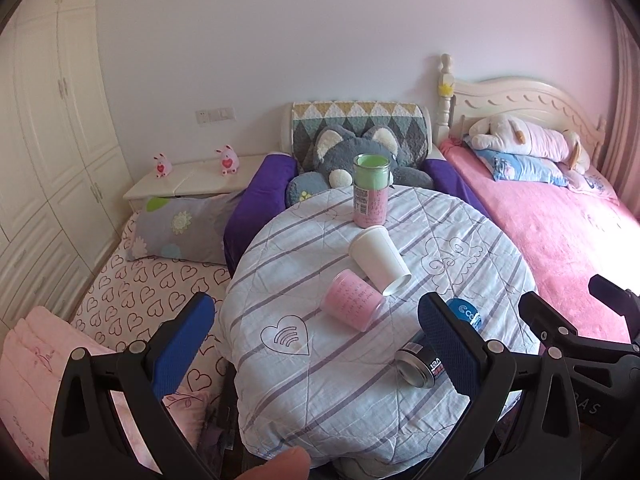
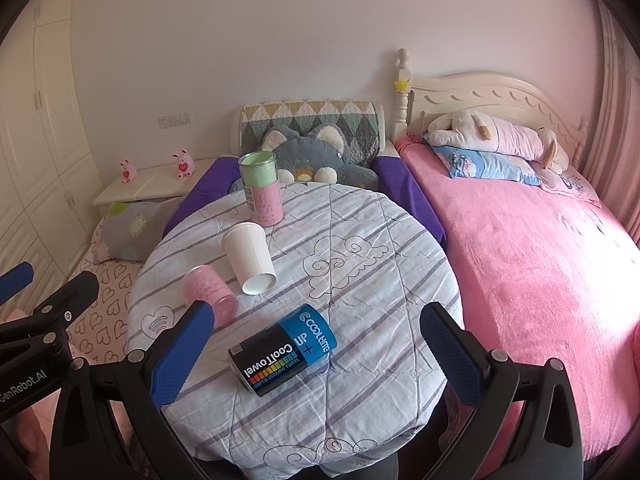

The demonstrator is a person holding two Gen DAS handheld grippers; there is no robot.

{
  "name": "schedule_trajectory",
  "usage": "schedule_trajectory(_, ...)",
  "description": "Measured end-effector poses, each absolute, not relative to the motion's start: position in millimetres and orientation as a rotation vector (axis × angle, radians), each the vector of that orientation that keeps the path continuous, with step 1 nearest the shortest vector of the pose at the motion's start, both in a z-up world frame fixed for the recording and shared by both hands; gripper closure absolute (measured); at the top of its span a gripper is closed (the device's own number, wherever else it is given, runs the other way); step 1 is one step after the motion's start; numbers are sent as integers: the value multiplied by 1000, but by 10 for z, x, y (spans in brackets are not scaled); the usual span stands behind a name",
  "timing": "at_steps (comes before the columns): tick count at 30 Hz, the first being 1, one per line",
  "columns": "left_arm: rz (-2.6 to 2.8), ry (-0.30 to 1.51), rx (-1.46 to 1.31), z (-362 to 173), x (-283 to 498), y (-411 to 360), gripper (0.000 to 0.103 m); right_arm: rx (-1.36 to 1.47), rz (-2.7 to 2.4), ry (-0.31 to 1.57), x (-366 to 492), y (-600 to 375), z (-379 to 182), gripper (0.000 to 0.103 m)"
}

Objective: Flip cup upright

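A white paper cup (image 1: 379,259) (image 2: 249,258) lies on its side in the middle of a round table with a striped cloth (image 1: 320,380) (image 2: 360,240). A small pink cup (image 1: 352,306) (image 2: 209,293) lies on its side just left of it. A blue and black CoolTowel can (image 2: 282,349) (image 1: 424,364) lies on its side nearer me. My left gripper (image 1: 316,344) is open and empty, held above the table's near left part. My right gripper (image 2: 316,354) is open and empty, its fingers either side of the can but above it.
A tall green and pink container (image 1: 370,190) (image 2: 262,188) stands upright at the table's far side. Behind are a grey plush cat (image 1: 360,152), a bed with pink cover (image 2: 540,260) on the right, and a heart-print bed (image 1: 132,300) on the left.
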State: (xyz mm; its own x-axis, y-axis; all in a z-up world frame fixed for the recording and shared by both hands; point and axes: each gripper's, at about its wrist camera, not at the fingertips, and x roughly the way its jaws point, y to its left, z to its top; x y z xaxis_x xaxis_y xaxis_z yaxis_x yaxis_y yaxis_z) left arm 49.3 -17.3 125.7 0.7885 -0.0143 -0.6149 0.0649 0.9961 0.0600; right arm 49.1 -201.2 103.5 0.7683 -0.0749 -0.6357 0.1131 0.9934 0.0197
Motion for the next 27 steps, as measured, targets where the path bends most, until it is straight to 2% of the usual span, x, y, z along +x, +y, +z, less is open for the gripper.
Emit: schedule_trajectory(27, -62, 677, 60, 1208, 519, -148, 0, 63, -104, 692, 493, -2041, 1005, 0)
